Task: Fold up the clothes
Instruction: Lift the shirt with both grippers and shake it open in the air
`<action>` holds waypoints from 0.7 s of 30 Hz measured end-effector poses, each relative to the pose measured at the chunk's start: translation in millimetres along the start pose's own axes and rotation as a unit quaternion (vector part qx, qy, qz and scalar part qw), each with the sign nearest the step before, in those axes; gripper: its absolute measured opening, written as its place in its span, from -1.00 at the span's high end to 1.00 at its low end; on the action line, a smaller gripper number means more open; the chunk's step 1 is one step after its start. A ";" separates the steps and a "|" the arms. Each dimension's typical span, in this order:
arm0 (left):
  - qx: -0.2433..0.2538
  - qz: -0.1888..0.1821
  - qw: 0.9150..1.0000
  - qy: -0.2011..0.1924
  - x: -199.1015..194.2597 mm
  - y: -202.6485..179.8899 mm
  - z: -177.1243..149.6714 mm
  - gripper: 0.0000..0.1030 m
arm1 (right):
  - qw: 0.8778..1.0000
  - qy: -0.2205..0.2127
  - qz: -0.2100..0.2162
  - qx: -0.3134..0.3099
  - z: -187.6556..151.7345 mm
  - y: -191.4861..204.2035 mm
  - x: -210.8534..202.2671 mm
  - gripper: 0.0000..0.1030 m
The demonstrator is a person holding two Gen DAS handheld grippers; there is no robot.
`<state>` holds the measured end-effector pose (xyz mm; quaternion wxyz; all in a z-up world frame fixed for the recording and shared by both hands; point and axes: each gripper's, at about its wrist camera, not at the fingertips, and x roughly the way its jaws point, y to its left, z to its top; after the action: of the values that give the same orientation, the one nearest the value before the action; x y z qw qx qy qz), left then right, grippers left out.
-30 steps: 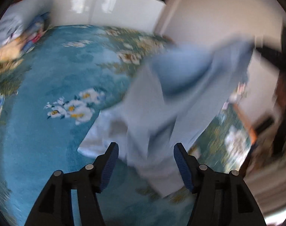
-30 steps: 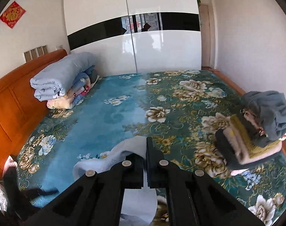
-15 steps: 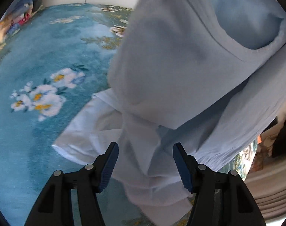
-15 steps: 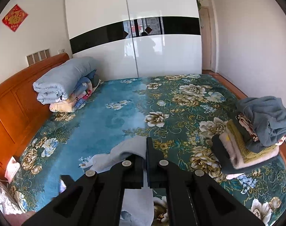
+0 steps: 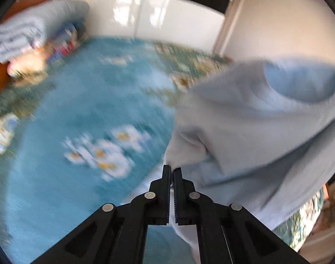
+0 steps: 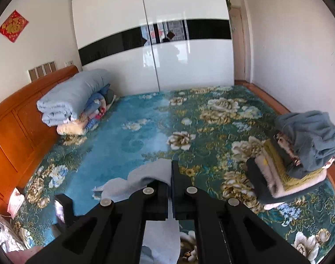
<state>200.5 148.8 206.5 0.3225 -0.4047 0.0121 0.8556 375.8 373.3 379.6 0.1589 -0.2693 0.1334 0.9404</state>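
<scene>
A light blue shirt (image 5: 255,132) hangs in the air at the right of the left wrist view, its neck opening turned toward the camera. My left gripper (image 5: 172,171) is at the shirt's lower left edge, its jaws closing tight, pinched on a fold of the cloth. In the right wrist view my right gripper (image 6: 172,173) is shut on another part of the same shirt (image 6: 149,173), which drapes over the left finger and hangs below. Both grippers are above the teal floral bedspread (image 6: 134,145).
A stack of folded clothes (image 6: 299,160) sits at the bed's right edge. Rolled quilts (image 6: 72,96) lie against the wooden headboard (image 6: 13,136) at the left. A white wardrobe (image 6: 156,55) stands beyond the bed. The left wrist view is motion-blurred.
My left gripper went from open around the hanging shirt to shut on its edge, and its view swung sideways. The right gripper stayed shut on the shirt and barely moved.
</scene>
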 end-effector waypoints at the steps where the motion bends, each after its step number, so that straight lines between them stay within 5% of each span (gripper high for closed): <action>1: -0.001 0.008 1.000 -0.021 -16.1 5.7 11.0 0.95 | 1.000 -0.011 0.000 -0.001 5.3 0.7 -8.8 0.96; 5: 0.012 0.050 0.992 -0.116 -93.6 21.8 61.6 0.95 | 0.998 -0.053 -0.001 -0.013 28.6 8.7 -42.8 0.96; 11: 0.041 0.093 0.966 -0.237 -217.5 29.6 118.0 0.95 | 0.991 -0.125 -0.006 -0.054 69.8 32.3 -100.0 0.96; 15: 0.038 0.095 0.955 -0.277 -274.2 31.7 109.7 0.95 | 0.985 -0.162 0.002 -0.065 73.3 44.3 -134.4 0.96; 21: 0.053 0.105 0.947 -0.298 -320.7 32.0 57.0 0.95 | 0.982 -0.165 0.029 -0.086 32.3 42.9 -156.2 0.96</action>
<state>292.4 -34.4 461.8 0.2409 -0.1100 0.0037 0.9643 470.5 309.5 498.9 0.1273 -0.1193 0.0320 0.9841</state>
